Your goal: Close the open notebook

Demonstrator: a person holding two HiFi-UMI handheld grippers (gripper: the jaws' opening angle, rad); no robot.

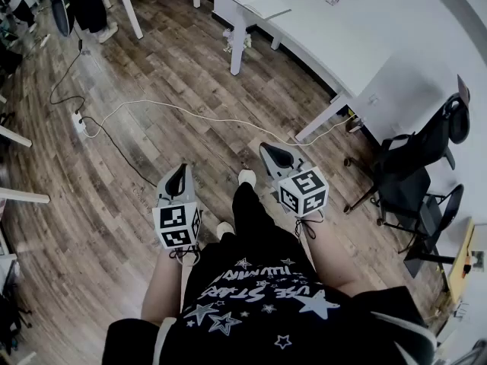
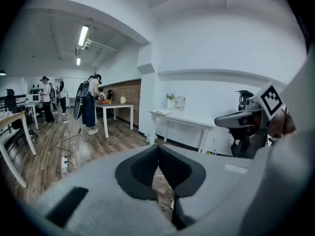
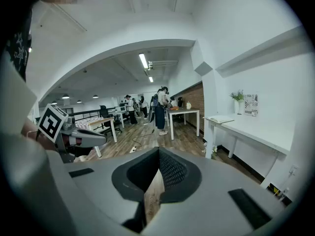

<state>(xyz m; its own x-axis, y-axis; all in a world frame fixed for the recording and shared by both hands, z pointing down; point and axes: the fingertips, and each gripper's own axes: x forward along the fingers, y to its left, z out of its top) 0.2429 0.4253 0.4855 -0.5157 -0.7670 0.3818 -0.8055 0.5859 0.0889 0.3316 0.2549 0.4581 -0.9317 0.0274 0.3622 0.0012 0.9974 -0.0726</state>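
Observation:
The open notebook (image 1: 259, 2) lies on the near end of a long white table (image 1: 342, 33) against the wall, well ahead of me across the wooden floor. It also shows small in the left gripper view, notebook (image 2: 161, 112), and in the right gripper view, notebook (image 3: 220, 119). Both grippers hang in front of my legs, far from the table. My left gripper (image 1: 178, 172) is shut with nothing in it, its tips meeting in its own view, left gripper (image 2: 158, 149). My right gripper (image 1: 272, 152) is likewise shut and empty, right gripper (image 3: 159, 151).
A black office chair (image 1: 411, 173) stands to the right of the table. A white cable and power strip (image 1: 80, 122) lie on the floor at the left. Another table's leg (image 1: 133, 10) stands at the far left, where several people (image 2: 88, 102) work.

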